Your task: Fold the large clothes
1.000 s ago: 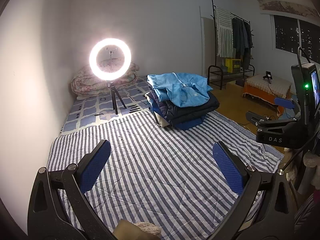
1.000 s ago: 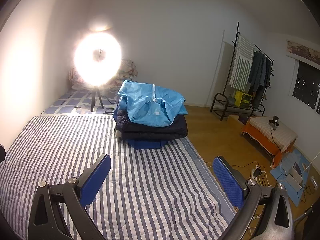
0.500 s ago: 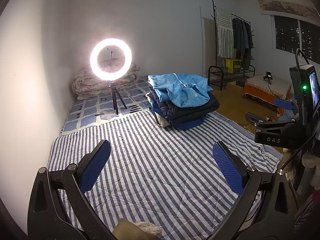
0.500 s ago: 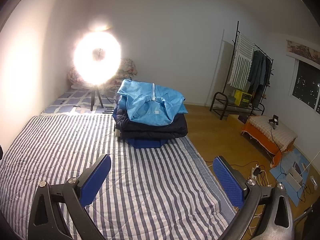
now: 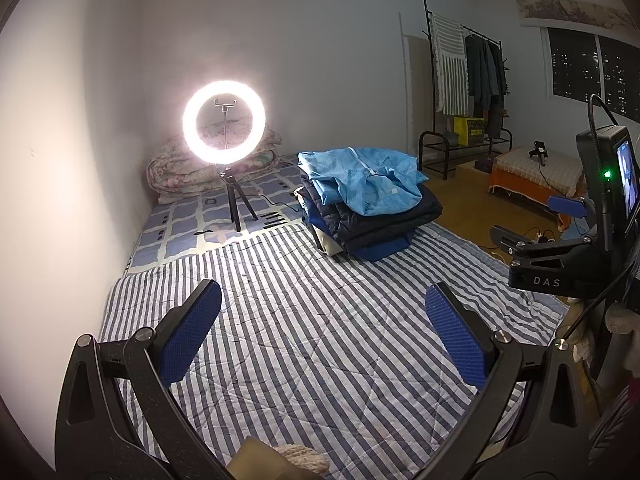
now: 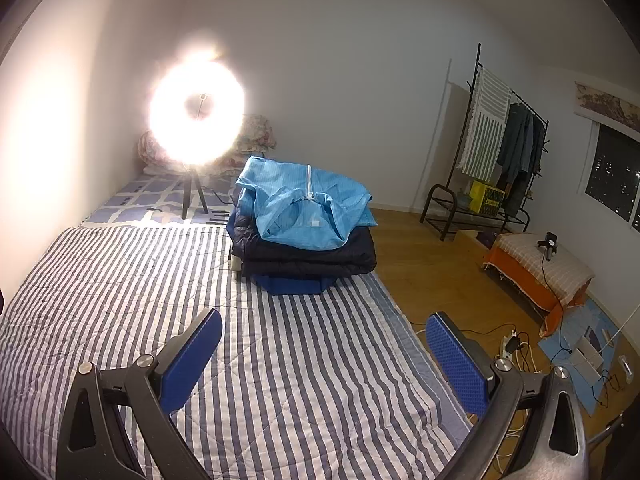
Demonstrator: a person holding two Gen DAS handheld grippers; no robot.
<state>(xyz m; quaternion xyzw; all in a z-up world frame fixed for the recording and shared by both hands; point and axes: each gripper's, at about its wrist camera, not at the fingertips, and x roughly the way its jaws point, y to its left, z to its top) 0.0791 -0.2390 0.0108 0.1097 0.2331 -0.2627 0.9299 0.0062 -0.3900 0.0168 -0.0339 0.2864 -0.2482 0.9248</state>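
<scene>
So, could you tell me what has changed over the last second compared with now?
Very little. The right gripper has drifted slightly left, so the clothes pile sits a touch further right in its view; the left gripper barely shifted. Nothing was grasped or released: both grippers remain open and empty above the striped quilt, and the pile is untouched.

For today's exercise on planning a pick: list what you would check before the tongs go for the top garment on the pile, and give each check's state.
1. Left tongs open and empty: ok.
2. Right tongs open and empty: ok.
3. Light blue jacket lies on top of the pile, nothing over it: ok.
4. Striped quilt in front of the pile has bare room for spreading: ok.
5. Ring light stands apart from the pile, to its left: ok.
6. Jacket free of the dark coat beneath: cannot tell.
</scene>
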